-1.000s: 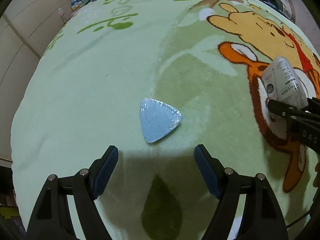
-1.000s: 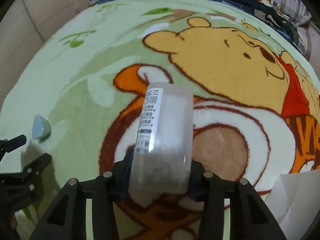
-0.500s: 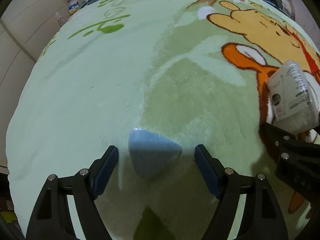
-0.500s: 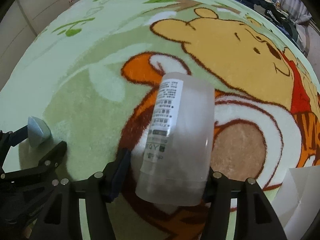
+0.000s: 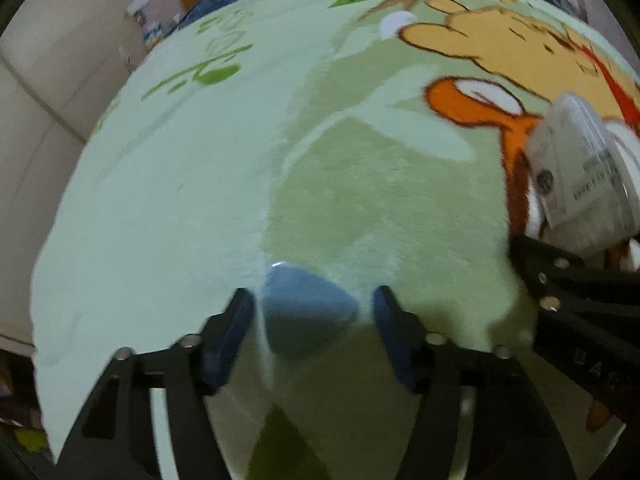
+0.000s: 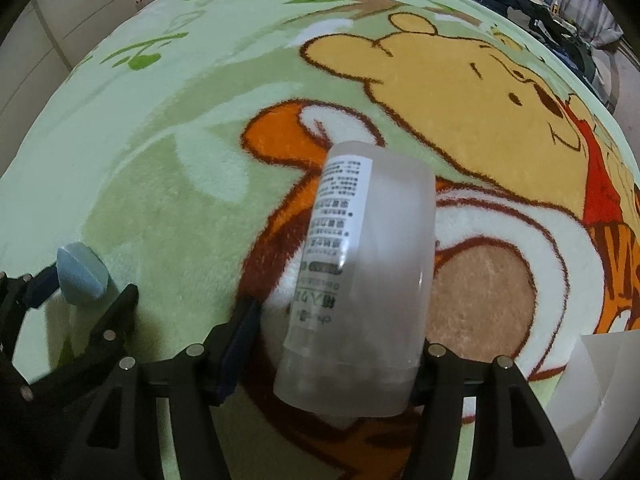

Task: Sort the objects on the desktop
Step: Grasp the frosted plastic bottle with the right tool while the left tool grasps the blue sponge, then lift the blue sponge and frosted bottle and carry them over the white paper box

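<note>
Green plush blanket [image 5: 208, 184] printed with a yellow cartoon bear and an orange tiger covers the whole surface under both grippers; cream cabinet panels [image 5: 36, 92] stand past its left edge.

Left first: the left gripper [image 5: 312, 316] points steeply down at the pale green part of the blanket. A blue, rounded-triangle sponge-like pad [image 5: 306, 306] in clear wrap lies between its blue-padded jaws. The jaws are closing on it; the left pad is right at the pad's edge and the right one looks a sliver away from its tip, though blur makes contact hard to judge. In the right wrist view the same blue pad [image 6: 82, 274] appears tilted up on edge between the black fingers of the left gripper [image 6: 80, 284].

Further right, the right gripper [image 6: 336, 336] also points down, over the tiger print. A frosted translucent plastic cylinder container [image 6: 360, 280] with a white printed label lies lengthwise between its jaws, its far end on the blanket. The jaws are released: a clear gap shows between the left pad and the container's side, while the right pad is hidden behind it. From the left wrist view the container [image 5: 580, 184] sits at the far right.

At the lower right corner a white sheet of paper [image 6: 604, 380] rests on the blanket.
</note>
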Available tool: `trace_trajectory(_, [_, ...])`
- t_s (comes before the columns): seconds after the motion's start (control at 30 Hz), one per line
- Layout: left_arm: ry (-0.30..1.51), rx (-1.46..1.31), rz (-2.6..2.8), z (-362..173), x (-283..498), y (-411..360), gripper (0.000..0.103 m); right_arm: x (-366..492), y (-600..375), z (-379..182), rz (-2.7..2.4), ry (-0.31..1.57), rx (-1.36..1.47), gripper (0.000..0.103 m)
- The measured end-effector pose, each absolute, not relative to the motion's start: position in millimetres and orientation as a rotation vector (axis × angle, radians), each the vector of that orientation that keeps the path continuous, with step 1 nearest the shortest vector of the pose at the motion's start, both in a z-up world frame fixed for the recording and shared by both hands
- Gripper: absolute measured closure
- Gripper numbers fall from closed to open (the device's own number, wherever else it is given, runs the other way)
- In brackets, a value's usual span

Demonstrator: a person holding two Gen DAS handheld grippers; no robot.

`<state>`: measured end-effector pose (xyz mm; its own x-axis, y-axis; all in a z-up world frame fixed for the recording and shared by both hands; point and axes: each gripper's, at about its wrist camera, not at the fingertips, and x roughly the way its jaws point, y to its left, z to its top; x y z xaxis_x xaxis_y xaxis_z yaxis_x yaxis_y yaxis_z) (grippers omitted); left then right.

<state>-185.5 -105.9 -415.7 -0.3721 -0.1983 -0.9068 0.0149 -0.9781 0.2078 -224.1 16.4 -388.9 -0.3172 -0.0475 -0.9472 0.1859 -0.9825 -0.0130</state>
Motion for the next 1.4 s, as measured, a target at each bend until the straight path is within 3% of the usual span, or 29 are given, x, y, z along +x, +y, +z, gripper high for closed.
trace_trajectory(0.07, [-0.113, 1.713, -2.501, -416.5, -187.9, -121.0, 0.028, -222.7, 17.0, -388.0, -2.439, 0.173, 1.738, 0.041])
trace_trajectory(0.13, [-0.098, 1.725, -2.512, -417.2, -189.9, -125.2, 0.03, -222.2, 17.1, -387.0, -2.442, 0.173, 1.738, 0.041])
trace_trajectory(0.2, [-0.151, 1.719, -2.53, -416.0, -189.4, -118.4, 0.046, -221.7, 16.6, -385.3, -2.442, 0.178, 1.74, 0.041])
trace_trajectory(0.23, [-0.175, 1.716, -2.543, -414.9, -188.3, -113.7, 0.06, -220.6, 16.2, -383.2, -2.444, 0.185, 1.735, 0.041])
trace_trajectory(0.27, [-0.189, 1.718, -2.548, -414.3, -189.3, -112.2, 0.062, -219.9, 16.7, -381.9, -2.447, 0.184, 1.729, 0.044])
trace_trajectory(0.33, [-0.194, 1.709, -2.546, -412.9, -188.6, -109.5, 0.062, -216.8, 19.5, -378.1, -2.452, 0.169, 1.715, 0.056])
trace_trajectory(0.9, [-0.131, 1.717, -2.489, -366.0, -156.5, -113.3, 0.062, -173.4, 35.0, -338.8, -2.489, 0.143, 1.643, 0.061])
trace_trajectory(1.4, [-0.123, 1.579, -2.552, -234.1, -119.5, -103.1, 0.062, -117.2, 61.8, -229.6, -2.539, 0.031, 1.486, 0.061])
